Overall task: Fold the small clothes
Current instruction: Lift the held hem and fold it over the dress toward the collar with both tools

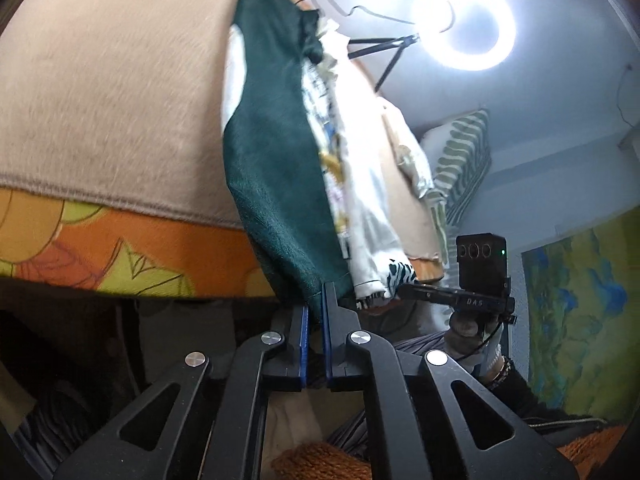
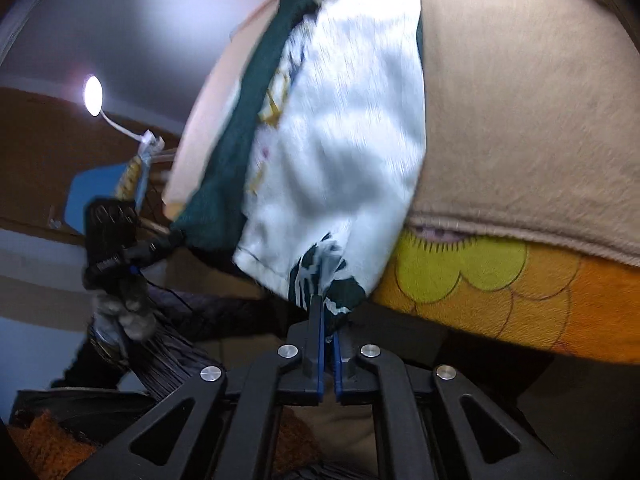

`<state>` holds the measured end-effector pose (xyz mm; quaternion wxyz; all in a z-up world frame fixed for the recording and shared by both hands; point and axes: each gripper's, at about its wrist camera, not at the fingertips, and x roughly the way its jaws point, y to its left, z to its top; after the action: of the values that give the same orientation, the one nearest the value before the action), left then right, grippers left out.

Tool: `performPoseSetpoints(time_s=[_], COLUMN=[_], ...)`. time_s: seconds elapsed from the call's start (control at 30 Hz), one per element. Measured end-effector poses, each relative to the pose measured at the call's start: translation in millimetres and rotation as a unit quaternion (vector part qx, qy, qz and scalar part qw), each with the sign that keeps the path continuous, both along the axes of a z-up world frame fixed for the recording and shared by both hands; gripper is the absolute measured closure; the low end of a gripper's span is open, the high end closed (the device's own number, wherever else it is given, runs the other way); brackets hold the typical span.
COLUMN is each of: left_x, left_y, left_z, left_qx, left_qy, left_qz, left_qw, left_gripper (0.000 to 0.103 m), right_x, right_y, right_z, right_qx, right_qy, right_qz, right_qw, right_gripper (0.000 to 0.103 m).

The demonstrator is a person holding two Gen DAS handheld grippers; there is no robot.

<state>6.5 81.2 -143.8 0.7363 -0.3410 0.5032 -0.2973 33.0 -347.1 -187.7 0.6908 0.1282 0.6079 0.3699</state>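
A small garment (image 1: 276, 152), dark green on one side and white with a print on the other (image 2: 332, 152), hangs over the edge of a bed. My left gripper (image 1: 317, 306) is shut on its green lower corner. My right gripper (image 2: 326, 316) is shut on the other lower corner, where a black-and-white striped trim (image 2: 320, 272) shows. Each gripper also appears in the other's view: the right gripper (image 1: 400, 291) pinches the striped corner, and the left gripper (image 2: 176, 236) pinches the green corner. Gloved hands hold both tools.
The bed carries a beige blanket (image 1: 112, 100) over an orange floral sheet (image 1: 160, 248). More light clothes (image 1: 416, 160) and a green striped pillow (image 1: 464, 160) lie farther along. A ring light (image 1: 464, 26) on a stand glares above. A knitted orange fabric (image 1: 320, 460) lies below the grippers.
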Motion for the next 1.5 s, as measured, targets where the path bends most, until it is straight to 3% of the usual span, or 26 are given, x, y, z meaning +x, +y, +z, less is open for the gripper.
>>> performPoseSetpoints(time_s=[0.23,0.57,0.73,0.9,1.0,1.03,1.17,1.33,1.43,1.5], left_x=[2,39,75,114,133,137,142,148,144,140], left_y=[-1,0,3,4,-1,-7,-28,-50,-66,-72], left_z=[2,40,56,54,43,42,35,20,14,10], left_qx=[-0.012,-0.021,-0.004,0.019,0.034,0.056,0.146,0.198,0.247,0.265], left_qy=[-0.003,-0.048,-0.075,-0.083,-0.075,-0.074,-0.095,-0.098,-0.116,-0.116], left_qz=[-0.005,0.009,0.018,0.028,0.009,-0.009,-0.066,-0.117,-0.143,-0.154], left_qw=[0.9999,0.9986,0.9970,0.9960,0.9966,0.9956,0.9825,0.9682,0.9515,0.9447], left_gripper=[0.100,0.100,0.100,0.100,0.102,0.102,0.091,0.087,0.086,0.086], right_x=[-1,34,67,107,126,130,132,131,130,129], right_y=[-7,7,17,26,30,31,28,28,26,28], right_z=[-5,31,45,44,36,33,22,17,17,16], right_qx=[0.008,0.038,0.042,0.034,0.027,0.025,0.023,0.015,0.016,0.010], right_qy=[0.014,-0.016,-0.030,-0.027,-0.018,-0.013,0.000,0.002,0.001,-0.005], right_qz=[-0.014,-0.028,-0.045,-0.062,-0.068,-0.067,-0.065,-0.063,-0.061,-0.057], right_qw=[1.000,0.999,0.998,0.997,0.997,0.997,0.998,0.998,0.998,0.998], right_gripper=[0.103,0.103,0.103,0.103,0.103,0.103,0.103,0.102,0.102,0.102])
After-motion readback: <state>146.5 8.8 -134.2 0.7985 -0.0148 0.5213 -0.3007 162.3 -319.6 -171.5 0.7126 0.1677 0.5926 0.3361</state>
